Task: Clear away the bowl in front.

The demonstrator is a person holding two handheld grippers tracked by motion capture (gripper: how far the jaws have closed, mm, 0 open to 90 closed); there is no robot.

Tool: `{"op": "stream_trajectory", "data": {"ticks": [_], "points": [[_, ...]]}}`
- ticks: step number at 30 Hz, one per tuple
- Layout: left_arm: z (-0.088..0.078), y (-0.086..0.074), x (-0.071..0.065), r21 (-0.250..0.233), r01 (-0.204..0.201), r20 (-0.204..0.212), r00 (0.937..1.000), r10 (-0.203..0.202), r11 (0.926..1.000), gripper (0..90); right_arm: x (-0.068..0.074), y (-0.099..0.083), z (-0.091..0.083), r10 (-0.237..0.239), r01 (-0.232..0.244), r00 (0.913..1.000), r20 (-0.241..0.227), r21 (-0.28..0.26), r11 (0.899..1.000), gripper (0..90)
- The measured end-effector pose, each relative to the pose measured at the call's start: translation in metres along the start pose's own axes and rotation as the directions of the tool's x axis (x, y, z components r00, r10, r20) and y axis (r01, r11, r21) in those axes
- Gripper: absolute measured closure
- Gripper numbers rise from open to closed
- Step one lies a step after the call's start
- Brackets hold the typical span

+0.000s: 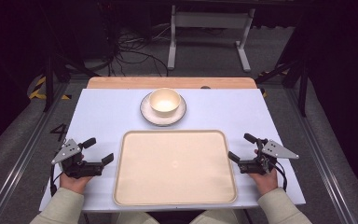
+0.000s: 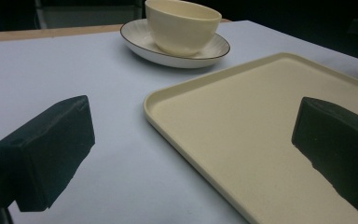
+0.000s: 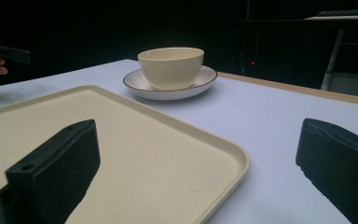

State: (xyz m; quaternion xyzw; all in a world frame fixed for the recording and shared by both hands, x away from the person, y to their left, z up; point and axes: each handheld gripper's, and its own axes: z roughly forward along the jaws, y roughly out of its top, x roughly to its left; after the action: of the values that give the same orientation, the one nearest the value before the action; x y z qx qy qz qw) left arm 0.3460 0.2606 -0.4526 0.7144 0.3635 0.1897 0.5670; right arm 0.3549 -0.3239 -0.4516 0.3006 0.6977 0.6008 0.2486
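Both tools wait gaping and empty, left tool [image 1: 98,150] and right tool [image 1: 241,147] flanking the tray [image 1: 175,167]; likely next, reaching forward for the bowl [image 1: 165,101].

Cream bowl [image 1: 165,101]; white saucer [image 1: 148,113], dark rim line; cream tray [image 1: 175,166] between the black grippers; pale blue-white table [image 1: 107,112].
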Motion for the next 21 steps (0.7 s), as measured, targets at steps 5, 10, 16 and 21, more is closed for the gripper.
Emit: {"op": "stream_trajectory", "data": {"ticks": [5, 10, 16, 21], "points": [[-0.003, 0.011, -0.007, -0.015, -0.027, -0.009, 0.9996, 0.027, 0.9995, 0.1, 0.000, 0.000, 0.000, -0.004, 0.004, 1.0000, -0.005, 0.004, 1.000, 0.0], [-0.007, 0.019, -0.007, -0.029, -0.009, 0.002, 1.0000, 0.009, 0.9995, 0.1, 0.000, -0.001, 0.001, -0.001, 0.001, 1.0000, -0.007, 0.007, 1.000, 0.0], [-0.012, 0.030, -0.011, -0.056, -0.009, 0.019, 0.9998, 0.010, 0.9984, 0.2, 0.000, -0.001, 0.000, 0.006, -0.006, 1.0000, -0.007, 0.003, 1.000, 0.0], [-0.012, 0.037, -0.012, -0.104, 0.070, 0.071, 0.9955, -0.063, 0.9921, 0.4, 0.000, -0.001, 0.001, 0.007, -0.007, 0.9999, -0.009, 0.002, 1.000, 0.0]]}}
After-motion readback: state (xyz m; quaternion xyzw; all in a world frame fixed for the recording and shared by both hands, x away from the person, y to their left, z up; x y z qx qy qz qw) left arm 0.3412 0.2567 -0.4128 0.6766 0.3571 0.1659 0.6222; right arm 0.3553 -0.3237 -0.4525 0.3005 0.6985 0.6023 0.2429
